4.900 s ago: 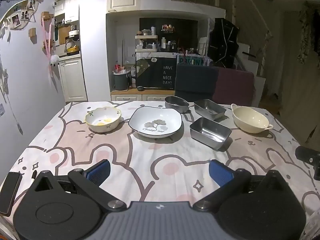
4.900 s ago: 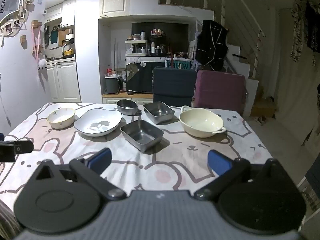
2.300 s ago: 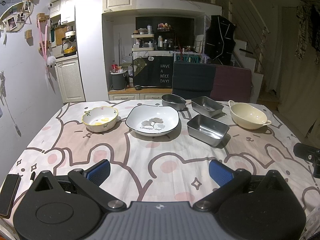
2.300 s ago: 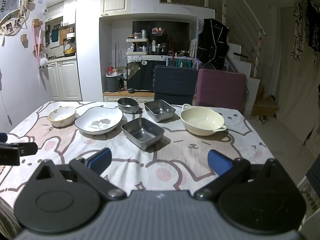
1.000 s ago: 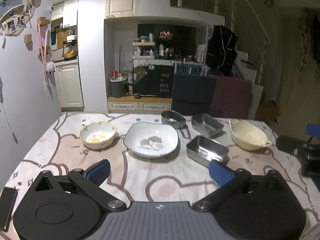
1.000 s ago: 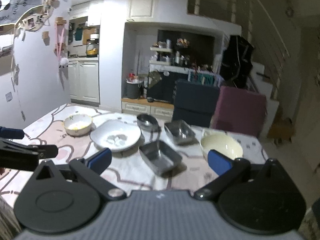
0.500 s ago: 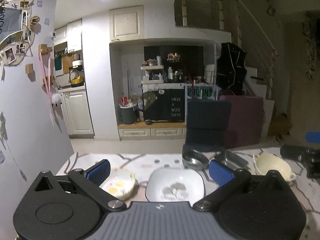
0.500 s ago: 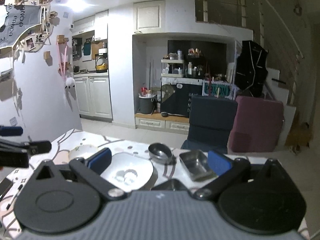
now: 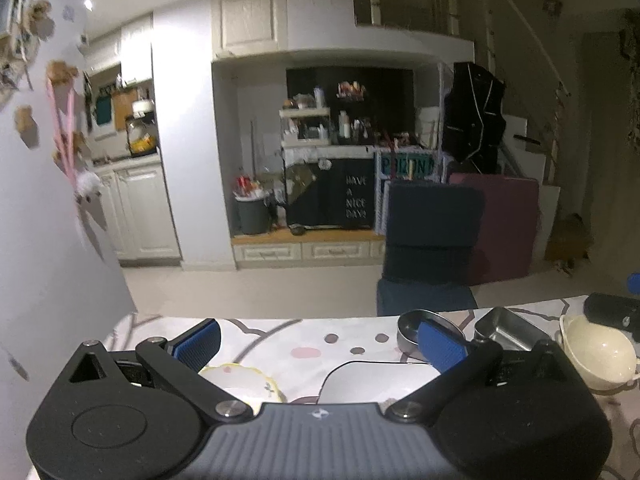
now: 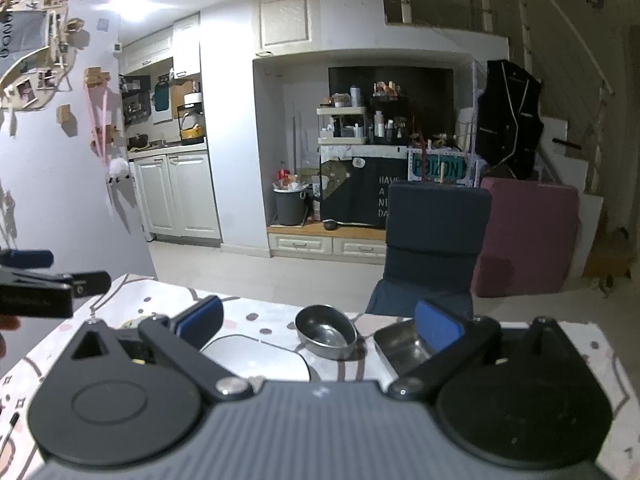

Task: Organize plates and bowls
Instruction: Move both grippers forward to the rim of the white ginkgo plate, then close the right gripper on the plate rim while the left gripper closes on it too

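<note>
My left gripper (image 9: 320, 344) is open and empty, raised above the table. Below it lie a small flowered bowl (image 9: 244, 382) and a white square plate (image 9: 372, 378), both partly hidden. A round steel bowl (image 9: 408, 330), a steel tray (image 9: 508, 330) and a cream two-handled bowl (image 9: 596, 354) sit further right. My right gripper (image 10: 320, 324) is open and empty, also raised. Below it are the white plate (image 10: 256, 354), the round steel bowl (image 10: 326, 332) and a steel tray (image 10: 404, 346).
The table carries a pink-and-white cartoon cloth (image 9: 304, 332). A dark blue chair (image 10: 432, 244) and a maroon chair (image 10: 528, 240) stand behind its far edge. The left gripper shows at the left in the right wrist view (image 10: 40, 286). A white wall stands close on the left.
Both grippers have risen and tilted upward, so the table has dropped low in both views and the nearer steel tray is out of sight. Both stay open.
</note>
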Tool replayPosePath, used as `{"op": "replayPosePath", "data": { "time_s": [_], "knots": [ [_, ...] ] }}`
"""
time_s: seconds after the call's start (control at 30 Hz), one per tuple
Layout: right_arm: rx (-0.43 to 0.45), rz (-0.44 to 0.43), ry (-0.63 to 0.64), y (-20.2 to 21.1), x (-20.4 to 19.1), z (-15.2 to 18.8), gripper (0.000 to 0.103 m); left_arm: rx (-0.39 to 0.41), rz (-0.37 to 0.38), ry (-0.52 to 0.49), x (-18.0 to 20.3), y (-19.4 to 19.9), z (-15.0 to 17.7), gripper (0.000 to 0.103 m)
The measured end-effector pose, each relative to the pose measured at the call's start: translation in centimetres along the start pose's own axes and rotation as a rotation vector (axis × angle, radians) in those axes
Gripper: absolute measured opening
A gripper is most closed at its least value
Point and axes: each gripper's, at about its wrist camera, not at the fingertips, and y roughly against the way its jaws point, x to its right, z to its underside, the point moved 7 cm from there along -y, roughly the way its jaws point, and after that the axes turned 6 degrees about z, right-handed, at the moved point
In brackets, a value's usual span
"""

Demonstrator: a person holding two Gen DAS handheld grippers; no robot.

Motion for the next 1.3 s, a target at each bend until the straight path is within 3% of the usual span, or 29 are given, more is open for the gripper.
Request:
{"op": "replayPosePath", "data": {
  "time_s": [0.23, 0.43, 0.77, 0.9, 1.07, 1.13, 1.3],
  "knots": [
    [-0.055, -0.036, -0.045, -6.5, -0.5, 0.8, 0.103, -0.073, 0.042, 0.068, -1.7, -6.2, 2.1, 0.103],
    [-0.155, -0.061, -0.094, -12.5, -1.2, 3.0, 0.103, -0.132, 0.077, 0.154, -4.1, -10.1, 4.6, 0.103],
    [-0.426, -0.121, -0.33, -20.6, -1.3, 9.0, 0.102, -0.209, 0.127, 0.183, -5.7, -13.5, 7.2, 0.103],
    [-0.503, -0.118, -0.381, -22.3, -1.4, 10.6, 0.082, -0.214, 0.161, 0.213, -5.9, -14.0, 7.4, 0.103],
    [-0.594, -0.092, -0.356, -23.2, -2.2, 11.8, 0.055, -0.201, 0.188, 0.222, -5.7, -14.1, 7.6, 0.103],
    [-0.62, -0.092, -0.325, -23.2, -2.7, 12.3, 0.042, -0.196, 0.196, 0.215, -5.5, -14.2, 7.7, 0.103],
    [-0.687, -0.074, -0.202, -22.1, -3.8, 12.8, 0.024, -0.201, 0.22, 0.174, -4.6, -14.3, 7.7, 0.103]
  ]
}}
